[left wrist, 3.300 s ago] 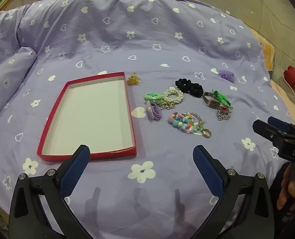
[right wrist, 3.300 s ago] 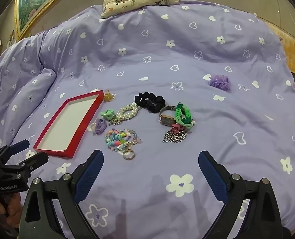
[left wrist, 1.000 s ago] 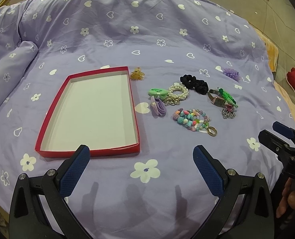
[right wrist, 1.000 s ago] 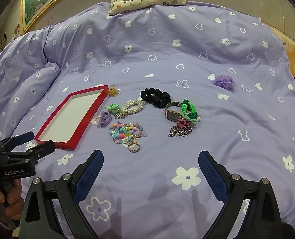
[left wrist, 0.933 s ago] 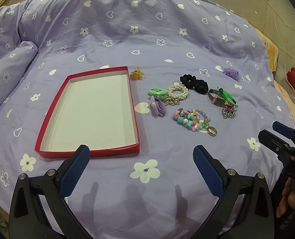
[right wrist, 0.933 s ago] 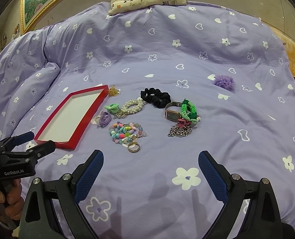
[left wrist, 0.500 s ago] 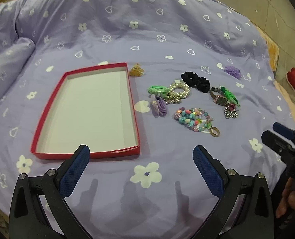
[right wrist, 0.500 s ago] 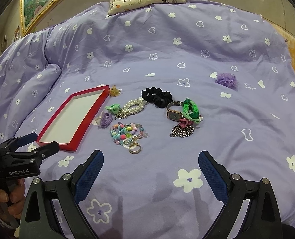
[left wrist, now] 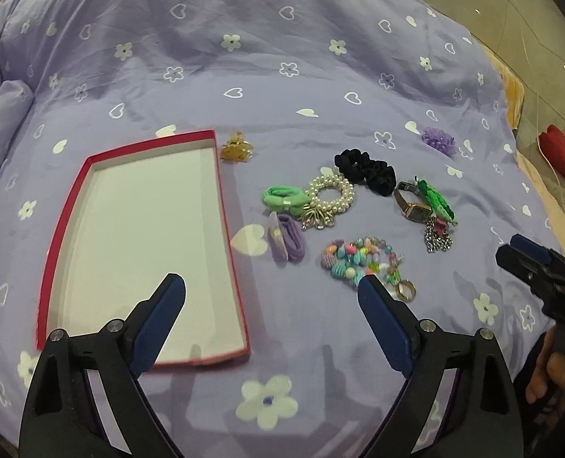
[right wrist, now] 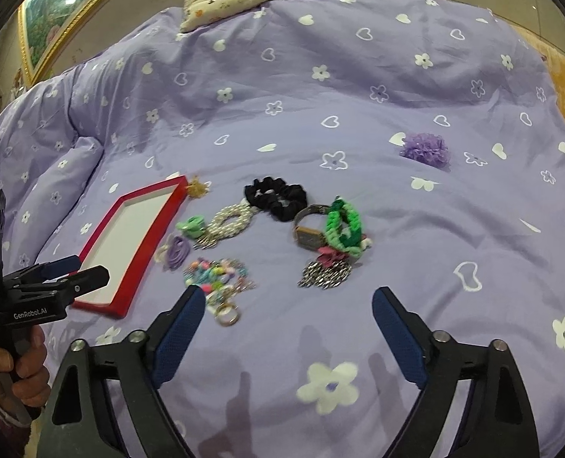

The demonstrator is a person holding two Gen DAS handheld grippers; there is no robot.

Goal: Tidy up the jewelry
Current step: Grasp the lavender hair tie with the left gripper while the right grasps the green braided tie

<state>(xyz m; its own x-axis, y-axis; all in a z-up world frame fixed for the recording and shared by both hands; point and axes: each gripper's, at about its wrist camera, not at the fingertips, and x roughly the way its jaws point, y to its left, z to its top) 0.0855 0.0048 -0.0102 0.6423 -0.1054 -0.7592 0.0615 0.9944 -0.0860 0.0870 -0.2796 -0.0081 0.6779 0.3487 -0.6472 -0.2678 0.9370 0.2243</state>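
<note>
both jaws just narrowed a bit, nothing between them: left gripper (left wrist: 271, 290) apart over shallow red cardboard tray (left wrist: 221, 175), right gripper (right wrist: 288, 305) apart near colourful beaded bracelet (right wrist: 215, 271) on purple bed quilt (right wrist: 320, 95)
</note>
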